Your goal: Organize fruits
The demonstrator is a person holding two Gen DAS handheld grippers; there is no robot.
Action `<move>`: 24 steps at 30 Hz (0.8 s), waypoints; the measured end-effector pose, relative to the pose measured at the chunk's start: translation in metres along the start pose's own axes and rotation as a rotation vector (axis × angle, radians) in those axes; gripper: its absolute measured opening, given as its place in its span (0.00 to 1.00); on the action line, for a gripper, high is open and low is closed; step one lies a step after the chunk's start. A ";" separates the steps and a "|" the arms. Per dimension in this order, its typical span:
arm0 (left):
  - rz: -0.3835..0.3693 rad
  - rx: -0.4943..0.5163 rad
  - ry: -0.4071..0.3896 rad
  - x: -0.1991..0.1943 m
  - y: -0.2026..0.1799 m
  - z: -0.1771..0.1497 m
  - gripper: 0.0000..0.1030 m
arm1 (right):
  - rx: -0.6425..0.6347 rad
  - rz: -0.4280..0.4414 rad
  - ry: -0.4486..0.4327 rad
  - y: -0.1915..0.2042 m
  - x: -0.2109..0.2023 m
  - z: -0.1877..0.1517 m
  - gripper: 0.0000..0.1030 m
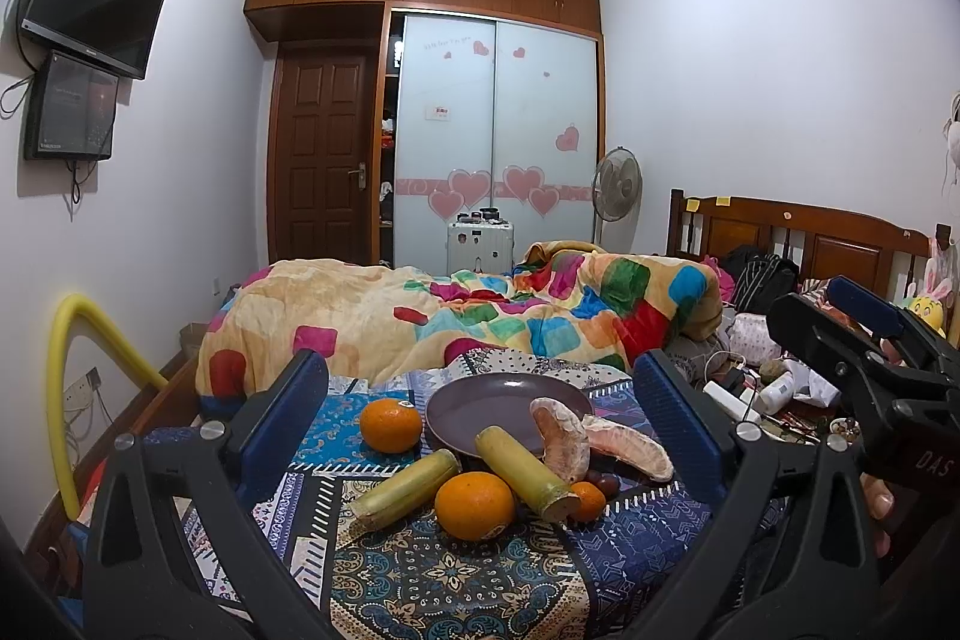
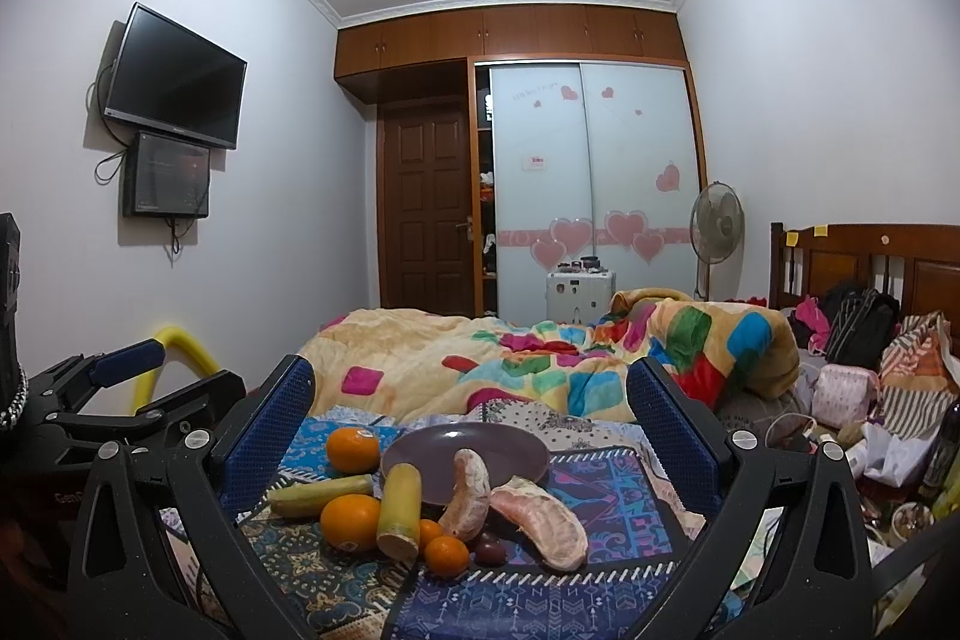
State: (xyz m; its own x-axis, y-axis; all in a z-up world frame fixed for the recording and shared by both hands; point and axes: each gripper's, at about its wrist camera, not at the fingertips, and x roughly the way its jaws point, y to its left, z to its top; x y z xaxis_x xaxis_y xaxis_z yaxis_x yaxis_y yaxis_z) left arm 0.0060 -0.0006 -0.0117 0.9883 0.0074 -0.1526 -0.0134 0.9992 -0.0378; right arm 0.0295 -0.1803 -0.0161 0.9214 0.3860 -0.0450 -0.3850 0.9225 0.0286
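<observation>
Left black gripper with blue finger pads (image 1: 480,400) hovering wide open over the patterned blue patchwork cloth (image 1: 420,580), gripping nothing. Right black gripper with blue finger pads (image 2: 474,418) likewise spread wide, empty, hanging above the same cloth.

Lying near the cloth's far edge: round purple plate (image 1: 480,403), empty at its middle. Sitting just left of the plate: large round orange (image 1: 390,424). Leaning on the plate's near rim: yellow-green sugarcane stick (image 1: 528,472), cut end pointing toward the camera. Lying just left of it, flat on the cloth: second yellow-green sugarcane stick (image 1: 403,487). Sitting between the two sticks, toward the cloth's middle: second large orange (image 1: 474,505). Resting on the plate's right rim: curved peeled pomelo segment (image 1: 561,436); lying beside it toward the cloth's right edge: second peeled pomelo segment (image 1: 630,445). Tucked below the segments: small tangerine (image 1: 589,499), another small tangerine (image 2: 446,556), dark purple grapes (image 2: 489,547).

Bunched behind the cloth: colourful checked blanket (image 1: 480,310).
</observation>
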 end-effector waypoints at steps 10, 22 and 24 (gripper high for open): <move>-0.006 0.008 0.032 0.011 0.004 -0.008 1.00 | -0.010 -0.013 0.021 -0.003 0.007 -0.006 1.00; 0.002 -0.006 0.341 0.090 0.044 -0.045 1.00 | -0.108 -0.083 0.281 -0.034 0.069 -0.051 1.00; -0.002 -0.017 0.387 0.104 0.052 -0.051 1.00 | -0.127 -0.086 0.332 -0.040 0.082 -0.060 1.00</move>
State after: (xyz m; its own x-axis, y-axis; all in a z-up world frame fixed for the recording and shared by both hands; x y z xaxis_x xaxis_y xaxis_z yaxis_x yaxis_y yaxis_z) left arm 0.1003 0.0496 -0.0804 0.8578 -0.0137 -0.5138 -0.0169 0.9984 -0.0548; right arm 0.1169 -0.1854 -0.0812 0.8913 0.2699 -0.3643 -0.3298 0.9373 -0.1126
